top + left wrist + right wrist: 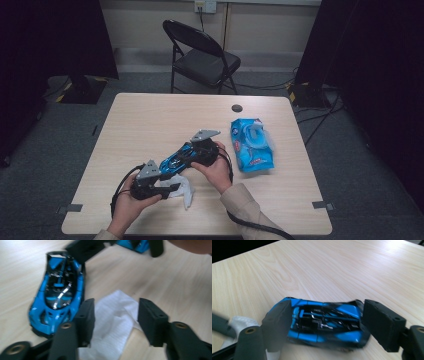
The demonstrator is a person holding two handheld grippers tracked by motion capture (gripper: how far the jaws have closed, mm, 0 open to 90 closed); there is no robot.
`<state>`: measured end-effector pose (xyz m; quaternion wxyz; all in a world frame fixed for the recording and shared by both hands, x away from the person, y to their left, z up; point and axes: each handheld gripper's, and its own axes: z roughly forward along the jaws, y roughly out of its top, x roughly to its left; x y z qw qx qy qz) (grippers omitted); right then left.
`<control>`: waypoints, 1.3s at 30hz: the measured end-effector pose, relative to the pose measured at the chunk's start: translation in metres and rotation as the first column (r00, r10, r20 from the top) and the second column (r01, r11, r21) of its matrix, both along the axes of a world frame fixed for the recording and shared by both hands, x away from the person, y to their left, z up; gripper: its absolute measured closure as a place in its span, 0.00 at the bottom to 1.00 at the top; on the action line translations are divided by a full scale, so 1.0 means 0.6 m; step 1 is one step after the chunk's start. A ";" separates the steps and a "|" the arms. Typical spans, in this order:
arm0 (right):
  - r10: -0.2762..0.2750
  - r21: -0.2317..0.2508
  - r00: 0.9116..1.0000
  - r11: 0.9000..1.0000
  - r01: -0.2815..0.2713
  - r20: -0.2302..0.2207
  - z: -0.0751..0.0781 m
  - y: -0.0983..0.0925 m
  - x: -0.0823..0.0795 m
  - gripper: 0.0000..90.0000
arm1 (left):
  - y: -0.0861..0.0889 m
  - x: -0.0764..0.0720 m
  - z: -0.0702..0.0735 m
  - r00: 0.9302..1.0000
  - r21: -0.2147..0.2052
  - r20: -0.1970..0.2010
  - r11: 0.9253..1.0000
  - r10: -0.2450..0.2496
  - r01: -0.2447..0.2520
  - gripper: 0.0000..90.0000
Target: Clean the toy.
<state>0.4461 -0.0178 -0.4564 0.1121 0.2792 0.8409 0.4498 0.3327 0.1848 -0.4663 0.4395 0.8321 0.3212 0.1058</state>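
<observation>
Two black handheld tools, left tool (pixel 167 189), right tool (pixel 192 152), grey triangular top plates, black trailing cables, beige sleeves

one wooden table (pixel 150 115) carries everything counted here. on it: one blue toy car (pixel 179 159) (pixel 57 300) (pixel 324 322), one white wipe (pixel 181 191) (pixel 112 325) just on the person's side of the car, one blue pack of wipes (pixel 251 145) to the right of the car, and one small dark round disc (pixel 237 108) beyond the pack, near the table's far edge. two grippers are over the table, the left gripper (pixel 167 189) (pixel 113 322) and the right gripper (pixel 187 156) (pixel 324 322), each in one of two hands. one black folding chair (pixel 202 55) stands beyond the table.
</observation>
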 end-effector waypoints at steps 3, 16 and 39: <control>0.034 -0.021 0.999 0.999 -0.034 0.001 -0.008 0.018 0.009 0.26 | -0.009 -0.004 -0.010 1.000 0.003 -0.023 1.000 0.005 -0.005 0.54; 0.139 -0.075 0.990 0.988 -0.139 -0.005 -0.051 0.053 0.021 0.16 | -0.029 -0.006 -0.057 0.999 0.051 -0.032 0.998 0.040 -0.038 0.46; 0.170 -0.058 0.985 0.984 -0.167 0.045 -0.062 0.042 0.018 0.15 | -0.038 -0.009 -0.062 0.999 0.089 -0.001 0.995 0.037 -0.037 0.39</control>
